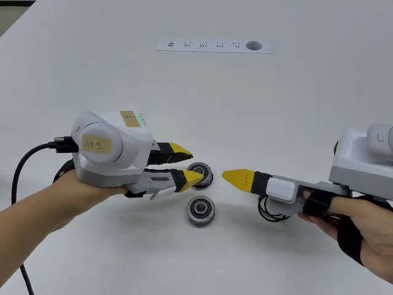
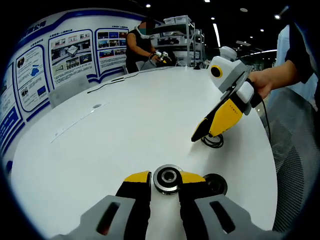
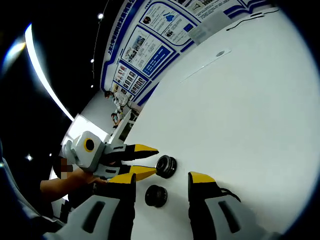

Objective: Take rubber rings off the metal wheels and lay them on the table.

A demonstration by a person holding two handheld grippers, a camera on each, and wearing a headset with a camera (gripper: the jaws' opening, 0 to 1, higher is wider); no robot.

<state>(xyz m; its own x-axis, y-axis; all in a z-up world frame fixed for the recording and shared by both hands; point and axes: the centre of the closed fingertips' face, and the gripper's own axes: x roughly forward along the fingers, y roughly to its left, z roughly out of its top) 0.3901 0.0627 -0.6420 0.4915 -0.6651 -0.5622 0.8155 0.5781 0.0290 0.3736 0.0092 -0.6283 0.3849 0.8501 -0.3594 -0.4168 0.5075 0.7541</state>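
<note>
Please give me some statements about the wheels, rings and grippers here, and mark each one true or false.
1. A far wheel and a near wheel lie on the table. True.
2. The right gripper holds the near wheel. False: its jaws are open and hold nothing.
3. Black rings lie on the table by the right gripper. True.
4. The power strip lies between the wheels. False: it lies far beyond them.
5. The left gripper is shut tight. False: its jaws are apart, the far wheel at their tips.

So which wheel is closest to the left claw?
The far wheel, right at the left claw's yellow tips. The other wheel lies alone, nearer the person.
</note>
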